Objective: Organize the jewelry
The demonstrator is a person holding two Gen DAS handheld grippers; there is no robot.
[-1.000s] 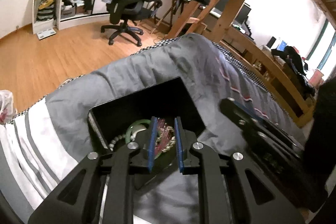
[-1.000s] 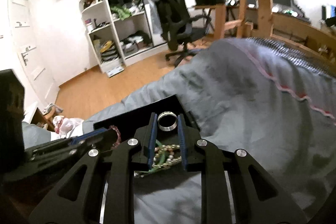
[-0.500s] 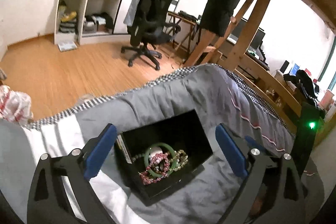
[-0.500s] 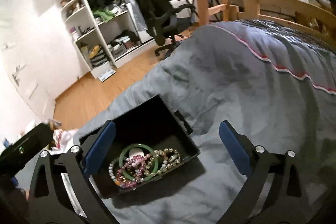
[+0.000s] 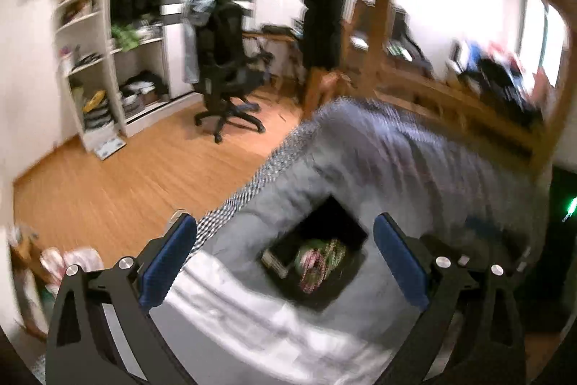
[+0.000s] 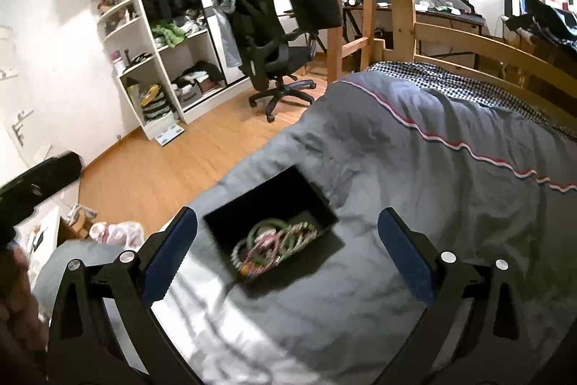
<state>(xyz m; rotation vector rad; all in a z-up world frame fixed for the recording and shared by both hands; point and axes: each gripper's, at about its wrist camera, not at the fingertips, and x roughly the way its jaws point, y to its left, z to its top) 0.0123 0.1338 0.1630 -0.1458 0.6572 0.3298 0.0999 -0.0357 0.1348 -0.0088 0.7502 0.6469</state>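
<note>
**Both grippers spread wide above the jewelry box on the bed**

A bed covered by a grey quilt with a red-and-white wavy stripe (image 6: 414,190) fills the lower part of both wrist views. Its far edge, trimmed in a black-and-white check, runs along the wooden bed frame (image 6: 468,42). Beyond the bed lie an orange wood floor (image 6: 151,168), a white open shelving unit (image 6: 151,60) and a black office chair (image 6: 267,35).

The open black rectangular box (image 6: 267,204) sits on the quilt near the bed's front edge, beside a pale striped patch of bedding. Inside it, heaped toward the near side, are a smooth green bangle (image 6: 265,226) and pink and pale beaded bracelets (image 6: 270,248), tangled together. The left wrist view is motion-blurred, so there the box (image 5: 335,222) and its contents show only as green and pink smears.

The left gripper (image 5: 285,262) has its blue-padded fingers far apart and holds nothing. The right gripper (image 6: 286,262) is likewise splayed wide and empty, with the box seen between its fingers, well apart from them.
</note>
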